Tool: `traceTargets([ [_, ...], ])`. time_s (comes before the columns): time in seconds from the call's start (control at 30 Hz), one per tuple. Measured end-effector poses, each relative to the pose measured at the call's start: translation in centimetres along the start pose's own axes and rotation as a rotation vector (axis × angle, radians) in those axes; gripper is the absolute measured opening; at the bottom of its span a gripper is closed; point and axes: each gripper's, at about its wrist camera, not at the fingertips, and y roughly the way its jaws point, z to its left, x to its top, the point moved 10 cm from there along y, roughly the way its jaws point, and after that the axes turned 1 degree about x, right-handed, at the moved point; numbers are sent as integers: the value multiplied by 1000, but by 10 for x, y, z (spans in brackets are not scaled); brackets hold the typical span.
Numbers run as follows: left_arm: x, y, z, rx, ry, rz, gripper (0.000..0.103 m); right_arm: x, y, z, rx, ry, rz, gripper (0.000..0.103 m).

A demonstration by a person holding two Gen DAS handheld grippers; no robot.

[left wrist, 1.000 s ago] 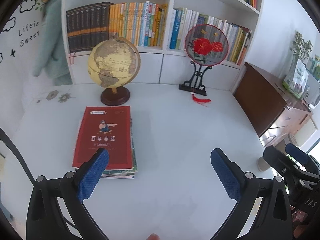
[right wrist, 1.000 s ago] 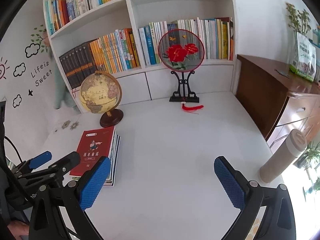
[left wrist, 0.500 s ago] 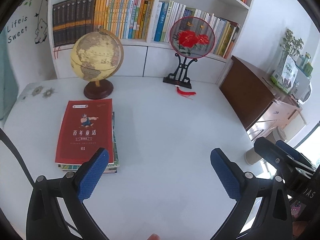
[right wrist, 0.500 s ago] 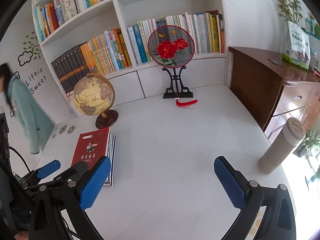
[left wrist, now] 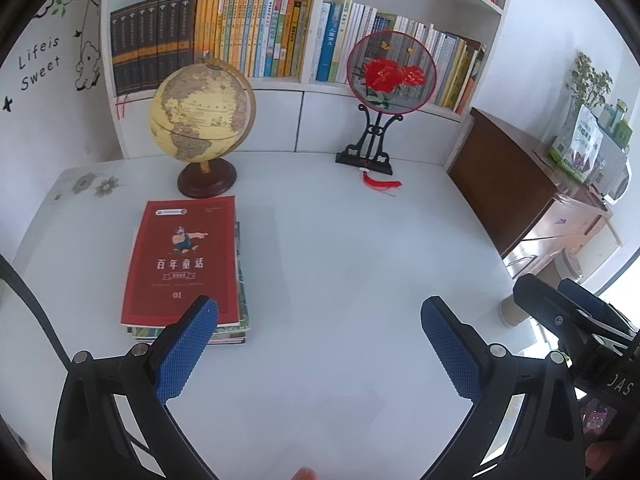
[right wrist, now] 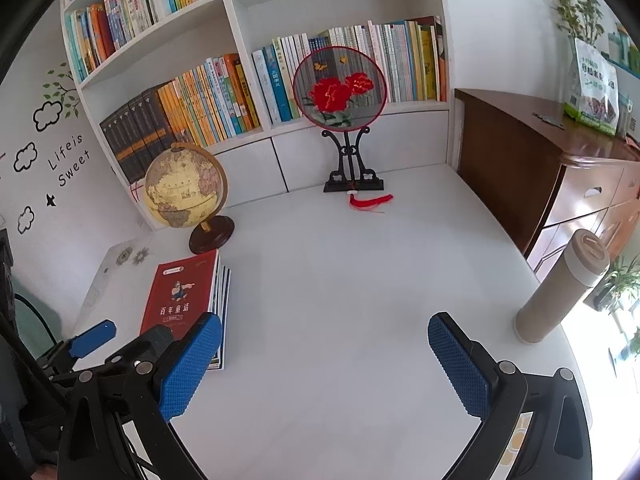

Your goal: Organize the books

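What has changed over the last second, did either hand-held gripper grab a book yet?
No grab yet. Both cameras swung: the person in the green top by the wall has dropped out of view, and the shelves sit differently in frame. The left hand-held gripper and right hand-held gripper stay open and empty. The red book still tops its stack before the globe, untouched.

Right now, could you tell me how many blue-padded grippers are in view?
2: the left blue-padded gripper hangs open beside the stacked books; the right blue-padded gripper hangs open over the bare white table.
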Motion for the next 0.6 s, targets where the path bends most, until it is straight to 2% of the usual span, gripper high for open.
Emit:
traceTargets([
  [0.2, 3, -1, 13, 33, -17, -4, 102, 0, 2, -1, -11, -9, -1, 103],
  [0.6, 5, 1, 21, 47, -31, -4, 102, 0, 6, 4, 5, -25, 7, 103],
])
